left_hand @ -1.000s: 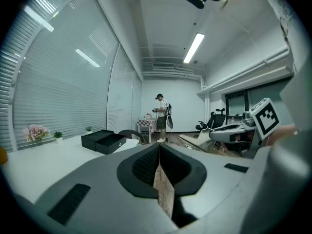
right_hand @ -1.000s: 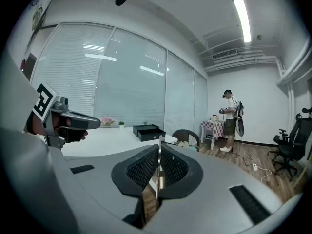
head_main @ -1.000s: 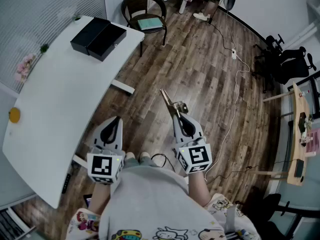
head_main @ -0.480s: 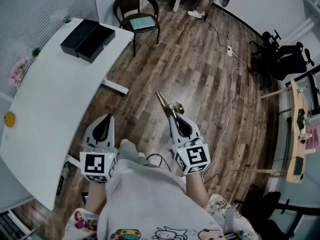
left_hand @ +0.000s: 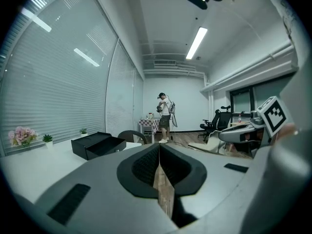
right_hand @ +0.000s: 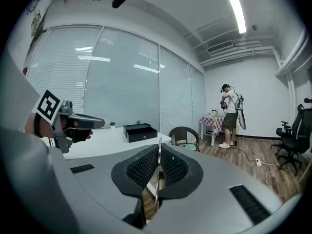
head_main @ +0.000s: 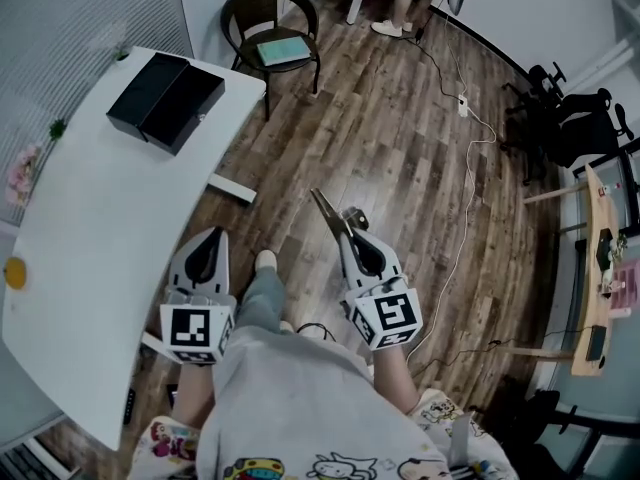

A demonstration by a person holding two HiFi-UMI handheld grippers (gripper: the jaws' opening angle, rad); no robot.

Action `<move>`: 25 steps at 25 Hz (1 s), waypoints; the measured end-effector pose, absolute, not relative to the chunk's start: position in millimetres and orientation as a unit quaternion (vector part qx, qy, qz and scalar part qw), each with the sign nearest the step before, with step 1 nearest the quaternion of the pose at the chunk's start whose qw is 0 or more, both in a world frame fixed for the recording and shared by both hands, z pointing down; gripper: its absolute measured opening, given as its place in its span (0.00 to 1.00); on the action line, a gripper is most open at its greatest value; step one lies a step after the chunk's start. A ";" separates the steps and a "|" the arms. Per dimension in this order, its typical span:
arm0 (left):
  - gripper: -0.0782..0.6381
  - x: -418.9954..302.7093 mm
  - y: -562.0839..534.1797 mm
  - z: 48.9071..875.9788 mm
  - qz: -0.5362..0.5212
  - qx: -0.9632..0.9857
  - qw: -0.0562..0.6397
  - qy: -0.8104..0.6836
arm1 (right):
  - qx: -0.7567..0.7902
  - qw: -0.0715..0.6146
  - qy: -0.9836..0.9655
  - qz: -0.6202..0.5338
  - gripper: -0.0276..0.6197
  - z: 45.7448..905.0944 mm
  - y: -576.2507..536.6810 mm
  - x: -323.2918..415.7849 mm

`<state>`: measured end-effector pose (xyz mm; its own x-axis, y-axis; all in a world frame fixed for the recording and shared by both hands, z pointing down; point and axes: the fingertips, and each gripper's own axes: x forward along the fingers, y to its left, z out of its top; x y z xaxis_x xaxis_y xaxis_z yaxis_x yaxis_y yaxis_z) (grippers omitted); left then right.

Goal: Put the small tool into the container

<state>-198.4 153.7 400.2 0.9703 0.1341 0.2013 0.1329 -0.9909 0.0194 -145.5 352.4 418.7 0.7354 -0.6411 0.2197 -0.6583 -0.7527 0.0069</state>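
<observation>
At centre frame, the right gripper (head_main: 354,235) clamps the thin tool (head_main: 330,213), apparently for carrying to the black box (head_main: 152,101) at upper left; the left gripper (head_main: 211,238) is closed and empty.

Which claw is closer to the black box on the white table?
Left. The left claw hangs beside the edge of the table, with the black box ahead of it. The right claw, shut on a thin metal tool, is farther right over the floor.

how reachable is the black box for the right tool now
Probably not yet: the right tool, shut on a metal piece, hangs over the floor, far from the black box. Nothing blocks the way.
</observation>
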 end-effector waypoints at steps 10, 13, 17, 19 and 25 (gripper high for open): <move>0.12 -89.0 103.3 393.6 0.102 0.993 0.007 0.064 | 0.927 0.053 -0.356 0.108 0.06 407.6 297.1 -34.3; 0.12 -66.1 88.4 395.8 0.104 0.992 0.002 0.064 | 0.925 0.054 -0.358 0.110 0.06 408.1 280.5 -12.2; 0.12 -41.1 70.4 397.8 0.104 0.993 0.008 0.060 | 0.923 0.056 -0.365 0.110 0.06 408.3 261.2 13.3; 0.12 -31.7 62.8 399.1 0.105 0.993 0.017 0.055 | 0.922 0.058 -0.367 0.110 0.06 408.2 252.4 24.1; 0.12 -25.3 46.4 403.5 0.115 0.992 0.025 0.051 | 0.919 0.053 -0.375 0.109 0.06 404.8 229.1 38.5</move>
<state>-25.3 46.4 403.5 0.9685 0.1068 0.2248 0.0951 -0.9935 0.0620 38.5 229.1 404.8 0.6955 -0.6773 0.2400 -0.7003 -0.7137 0.0156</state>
